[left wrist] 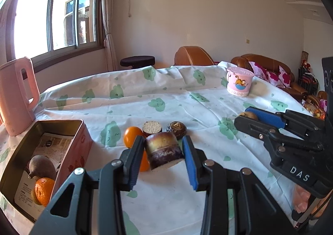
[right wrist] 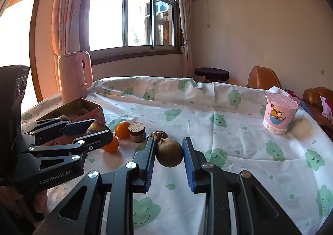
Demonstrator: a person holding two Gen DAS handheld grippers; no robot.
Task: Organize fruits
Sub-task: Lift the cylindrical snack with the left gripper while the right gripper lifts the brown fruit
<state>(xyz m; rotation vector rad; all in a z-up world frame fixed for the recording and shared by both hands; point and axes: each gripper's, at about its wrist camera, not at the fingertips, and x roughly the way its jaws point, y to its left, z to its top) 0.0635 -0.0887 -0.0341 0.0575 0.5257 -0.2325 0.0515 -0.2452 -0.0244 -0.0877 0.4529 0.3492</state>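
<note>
My left gripper (left wrist: 163, 149) is shut on a short sugarcane piece (left wrist: 163, 149) and holds it above the cloth, right of the pink tin box (left wrist: 68, 122). The box holds a dark round fruit (left wrist: 42, 165) and an orange (left wrist: 44, 190). On the cloth beyond lie an orange (left wrist: 132, 135), a second orange (left wrist: 144, 161) half hidden behind my finger, another sugarcane piece (left wrist: 152, 127) and a dark split fruit (left wrist: 177, 128). My right gripper (right wrist: 169, 152) is shut on a round brown fruit (right wrist: 169, 152), off the cloth. It also shows in the left wrist view (left wrist: 248, 117).
A pink kettle (left wrist: 17, 95) stands behind the box at the table's left edge. A pink cartoon cup (left wrist: 239, 82) stands at the far right. The table has a white cloth with green prints (left wrist: 166, 93). Brown sofas and a stool stand beyond the table.
</note>
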